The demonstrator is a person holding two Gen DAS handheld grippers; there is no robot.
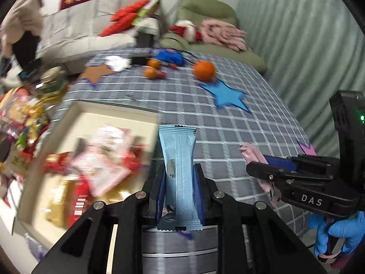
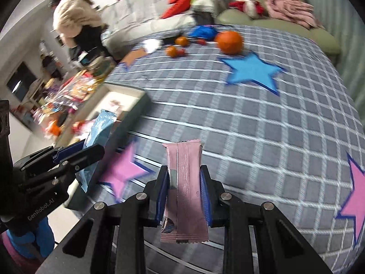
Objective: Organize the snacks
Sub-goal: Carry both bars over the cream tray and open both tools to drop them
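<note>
My left gripper point(image 1: 180, 171) is shut on a light blue snack bar point(image 1: 179, 159) that stands upright between its blue pads, held above the checked tablecloth. My right gripper point(image 2: 184, 171) is shut on a pink snack bar point(image 2: 184, 182), also upright. In the left wrist view the right gripper point(image 1: 255, 166) shows at the right with the pink snack bar point(image 1: 251, 153) poking out. In the right wrist view the left gripper point(image 2: 91, 150) shows at the left with the blue snack bar point(image 2: 98, 130). A shallow cream box point(image 1: 114, 111) with several red, pink and gold snack packs lies left of both.
Grey checked tablecloth point(image 2: 251, 125) with paper stars: blue star point(image 2: 253, 72), pink star point(image 2: 123, 171). Oranges point(image 2: 229, 42) and small red fruits lie at the far edge. A heap of bagged snacks point(image 1: 20, 118) sits left of the box. A person stands by the sofa point(image 2: 75, 27).
</note>
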